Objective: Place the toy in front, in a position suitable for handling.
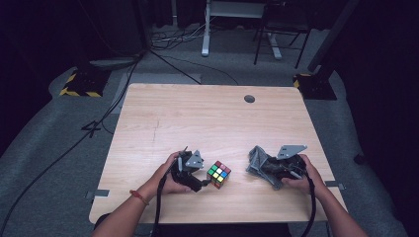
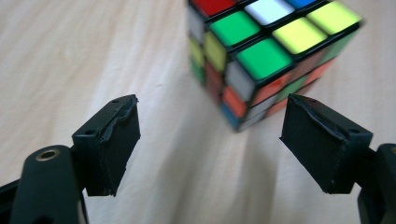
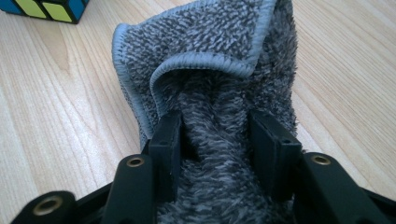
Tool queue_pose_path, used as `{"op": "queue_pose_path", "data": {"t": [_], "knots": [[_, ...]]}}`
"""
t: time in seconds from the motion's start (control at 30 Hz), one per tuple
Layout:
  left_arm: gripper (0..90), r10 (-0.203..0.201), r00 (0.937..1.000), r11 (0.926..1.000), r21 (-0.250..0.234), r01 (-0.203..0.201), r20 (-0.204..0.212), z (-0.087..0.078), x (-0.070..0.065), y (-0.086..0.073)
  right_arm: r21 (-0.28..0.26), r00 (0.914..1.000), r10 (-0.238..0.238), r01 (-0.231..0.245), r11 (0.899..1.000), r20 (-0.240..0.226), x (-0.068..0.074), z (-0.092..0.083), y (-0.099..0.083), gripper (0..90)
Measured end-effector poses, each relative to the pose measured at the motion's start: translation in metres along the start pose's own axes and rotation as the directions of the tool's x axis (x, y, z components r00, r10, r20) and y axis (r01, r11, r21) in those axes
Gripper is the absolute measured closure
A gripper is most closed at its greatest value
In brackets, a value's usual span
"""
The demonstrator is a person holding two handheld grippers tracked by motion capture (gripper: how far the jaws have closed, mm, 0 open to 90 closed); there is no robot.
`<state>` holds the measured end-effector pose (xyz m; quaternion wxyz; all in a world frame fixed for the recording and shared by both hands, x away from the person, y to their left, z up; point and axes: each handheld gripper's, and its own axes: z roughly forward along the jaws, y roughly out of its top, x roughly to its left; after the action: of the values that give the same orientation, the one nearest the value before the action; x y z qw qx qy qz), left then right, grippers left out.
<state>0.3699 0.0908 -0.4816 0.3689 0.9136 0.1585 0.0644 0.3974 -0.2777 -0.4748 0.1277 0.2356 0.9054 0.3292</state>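
Two hands low in the high view: the left gripper [image 1: 205, 178] gapes wide, nothing held, aimed at the cube [image 1: 219, 174] at lower centre. Right gripper [image 3: 215, 135] lies level, clamping the grey cloth [image 3: 210, 56] at lower right.

Light wooden table [image 1: 207, 118] in a dark room. Grey carpet floor [image 1: 44, 148] all around the table. Black cables [image 1: 163, 59] behind the table. White desk leg [image 1: 205, 34] and chair legs [image 1: 276, 44] farther behind the table.

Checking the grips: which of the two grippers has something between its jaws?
The right gripper: its jaws pinch the grey cloth. The left gripper stands open, just short of the puzzle cube.
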Motion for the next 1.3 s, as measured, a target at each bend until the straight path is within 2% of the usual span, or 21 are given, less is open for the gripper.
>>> {"op": "queue_pose_path", "data": {"t": [0.1, 0.23, 0.33, 0.47, 0.6, 0.7, 0.77, 0.83, 0.87, 0.9, 0.97, 1.13, 1.2, 1.3], "knots": [[16.8, -0.016, 0.9997, 0.9998, 0.013, 0.016, 0.017, 0.007, -0.008, 0.004, 0.005, 1.0000, -0.001, 0.001, 1.000, 0.002, 0.000, 0.001, 0.000, 56.5], [15.9, -0.075, 0.9964, 0.9971, 0.006, 0.076, -0.038, 0.015, -0.016, 0.006, 0.008, 1.0000, -0.007, 0.007, 1.000, 0.007, 0.001, 0.002, 0.001, 56.4], [15.7, -0.107, 0.9922, 0.9943, -0.009, 0.106, -0.065, 0.019, -0.021, 0.010, 0.009, 1.0000, -0.004, 0.004, 1.000, 0.008, 0.001, 0.002, 0.001, 56.3], [15.7, -0.136, 0.9831, 0.9907, -0.028, 0.133, -0.123, 0.026, -0.029, 0.016, 0.012, 0.9999, -0.009, 0.009, 1.000, 0.015, 0.002, 0.003, 0.001, 56.1], [17.1, -0.170, 0.9650, 0.9855, -0.037, 0.166, -0.200, 0.035, -0.037, 0.024, 0.012, 0.9998, -0.010, 0.010, 1.000, 0.015, 0.002, 0.003, 0.001, 56.0], [17.9, -0.200, 0.9555, 0.9797, -0.047, 0.195, -0.217, 0.041, -0.038, 0.028, 0.013, 0.9998, -0.011, 0.011, 1.000, 0.018, 0.003, 0.003, 0.001, 56.0], [18.0, -0.200, 0.9552, 0.9798, -0.039, 0.196, -0.218, 0.044, -0.037, 0.029, 0.013, 0.9997, -0.015, 0.014, 1.000, 0.021, 0.003, 0.003, 0.001, 56.0], [17.9, -0.180, 0.9609, 0.9837, -0.030, 0.177, -0.211, 0.045, -0.036, 0.028, 0.014, 0.9996, -0.017, 0.017, 1.000, 0.024, 0.004, 0.003, 0.002, 56.0], [17.6, -0.144, 0.9722, 0.9896, -0.023, 0.142, -0.185, 0.044, -0.035, 0.027, 0.014, 0.9995, -0.018, 0.017, 1.000, 0.025, 0.004, 0.003, 0.002, 56.0], [17.1, -0.133, 0.9788, 0.9911, -0.033, 0.129, -0.156, 0.043, -0.033, 0.026, 0.014, 0.9995, -0.018, 0.017, 1.000, 0.026, 0.004, 0.003, 0.002, 56.0], [18.3, -0.131, 0.9858, 0.9905, -0.057, 0.125, -0.106, 0.040, -0.029, 0.023, 0.014, 0.9995, -0.018, 0.018, 1.000, 0.026, 0.004, 0.003, 0.001, 56.0], [19.8, -0.100, 0.9929, 0.9933, -0.065, 0.096, -0.064, 0.040, -0.023, 0.021, 0.013, 0.9995, -0.019, 0.019, 1.000, 0.026, 0.004, 0.004, 0.001, 55.9], [20.0, -0.098, 0.9939, 0.9935, -0.063, 0.095, -0.050, 0.040, -0.021, 0.021, 0.012, 0.9995, -0.019, 0.019, 1.000, 0.027, 0.004, 0.004, 0.001, 56.2], [25.2, -0.080, 0.9960, 0.9952, -0.059, 0.077, -0.039, 0.038, -0.017, 0.020, 0.011, 0.9994, -0.023, 0.022, 1.000, 0.027, 0.004, 0.004, 0.001, 60.0]]}}
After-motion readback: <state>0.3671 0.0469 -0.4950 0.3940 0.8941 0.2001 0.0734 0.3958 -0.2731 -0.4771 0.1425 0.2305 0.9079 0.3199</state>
